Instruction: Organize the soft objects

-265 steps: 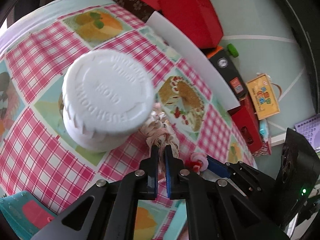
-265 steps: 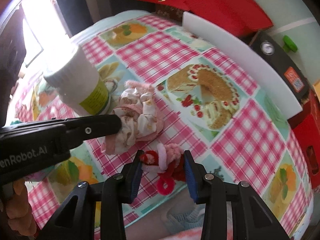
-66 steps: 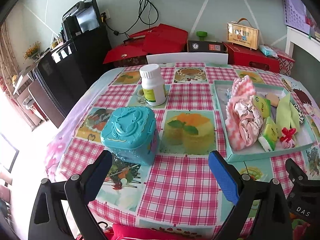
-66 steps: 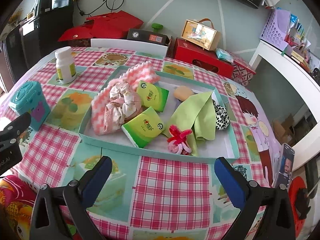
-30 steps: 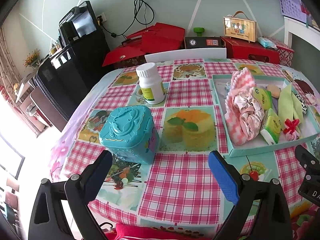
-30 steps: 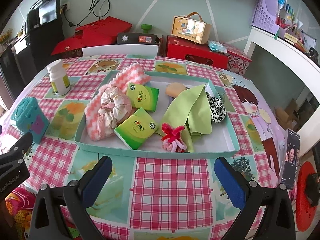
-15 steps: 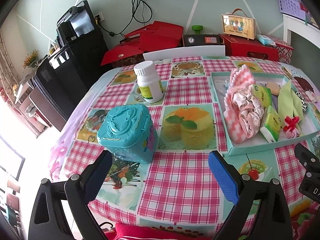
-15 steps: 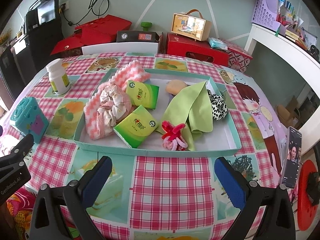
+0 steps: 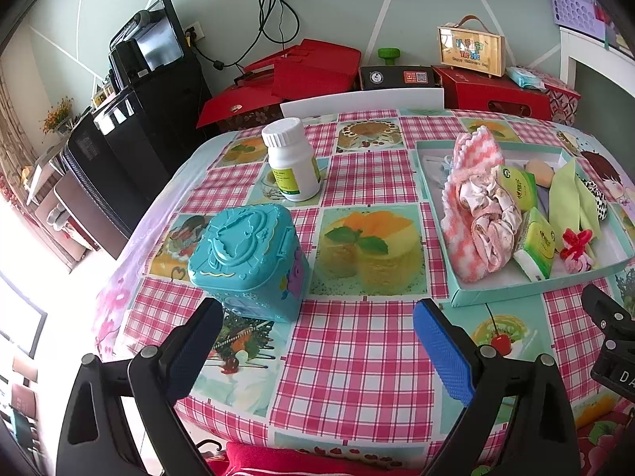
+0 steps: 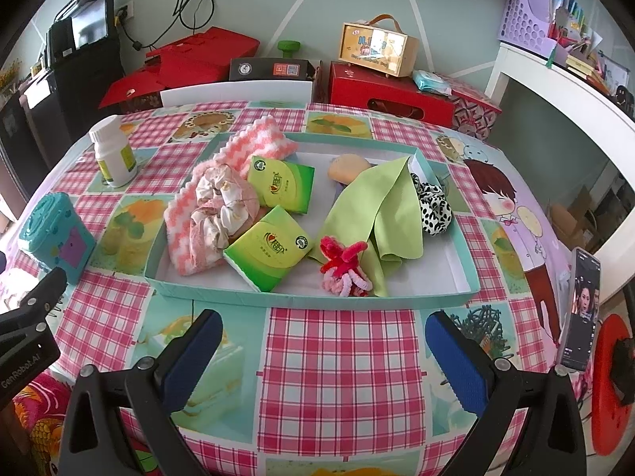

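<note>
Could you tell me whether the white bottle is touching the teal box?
Apart. The left wrist view shows checked tablecloth between the white bottle and the teal box.

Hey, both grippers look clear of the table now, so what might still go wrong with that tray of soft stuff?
Two things, possibly. The pink striped cloth hangs over the tray's far rim, so it may slide out if bumped. The phone stands near the table's right edge, close to the open right gripper; a careless swing might knock it off. The left gripper is open too, holding nothing.
</note>
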`<state>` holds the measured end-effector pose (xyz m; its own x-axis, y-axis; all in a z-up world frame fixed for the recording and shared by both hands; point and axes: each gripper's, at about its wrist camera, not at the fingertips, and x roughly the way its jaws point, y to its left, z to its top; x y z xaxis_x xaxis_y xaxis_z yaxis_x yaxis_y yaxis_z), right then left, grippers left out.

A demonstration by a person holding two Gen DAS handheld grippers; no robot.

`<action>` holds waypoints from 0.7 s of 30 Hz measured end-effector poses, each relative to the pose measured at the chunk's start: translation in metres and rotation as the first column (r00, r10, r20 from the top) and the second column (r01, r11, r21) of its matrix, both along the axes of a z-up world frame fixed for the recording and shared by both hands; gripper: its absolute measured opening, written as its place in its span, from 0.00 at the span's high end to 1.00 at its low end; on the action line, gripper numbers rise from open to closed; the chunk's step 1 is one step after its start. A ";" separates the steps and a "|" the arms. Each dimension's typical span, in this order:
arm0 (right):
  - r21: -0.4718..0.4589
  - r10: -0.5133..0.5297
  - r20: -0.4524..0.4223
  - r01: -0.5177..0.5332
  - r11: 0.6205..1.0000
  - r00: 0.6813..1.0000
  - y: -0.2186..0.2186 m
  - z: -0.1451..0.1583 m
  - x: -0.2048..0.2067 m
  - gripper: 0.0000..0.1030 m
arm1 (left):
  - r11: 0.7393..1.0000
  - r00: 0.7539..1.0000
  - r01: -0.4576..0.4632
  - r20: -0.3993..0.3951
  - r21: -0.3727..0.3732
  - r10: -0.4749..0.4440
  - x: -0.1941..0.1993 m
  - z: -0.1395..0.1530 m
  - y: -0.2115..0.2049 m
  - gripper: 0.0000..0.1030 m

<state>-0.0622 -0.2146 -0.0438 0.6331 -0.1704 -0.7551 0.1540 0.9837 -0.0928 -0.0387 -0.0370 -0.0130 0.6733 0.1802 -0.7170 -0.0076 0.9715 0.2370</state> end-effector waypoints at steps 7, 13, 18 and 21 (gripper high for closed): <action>0.001 0.001 -0.001 -0.001 1.000 1.000 0.000 0.000 0.000 0.00 | 1.000 1.000 -0.001 -0.003 -0.001 0.001 0.000 -0.001 0.000 0.06; 0.004 0.000 -0.004 0.000 1.000 1.000 -0.001 -0.001 0.000 0.00 | 1.000 1.000 -0.002 -0.007 -0.002 0.002 0.001 -0.002 0.000 0.06; 0.001 0.001 -0.005 -0.001 1.000 1.000 0.000 -0.002 0.001 0.00 | 1.000 1.000 -0.002 -0.012 -0.011 0.002 0.001 -0.002 0.001 0.06; 0.001 0.000 -0.005 0.000 1.000 1.000 0.000 -0.002 0.001 0.00 | 1.000 1.000 -0.003 -0.014 -0.014 0.003 0.002 -0.002 0.002 0.06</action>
<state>-0.0616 -0.2145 -0.0454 0.6294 -0.1690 -0.7585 0.1532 0.9839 -0.0921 -0.0369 -0.0354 -0.0151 0.6630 0.1719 -0.7286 -0.0070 0.9747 0.2236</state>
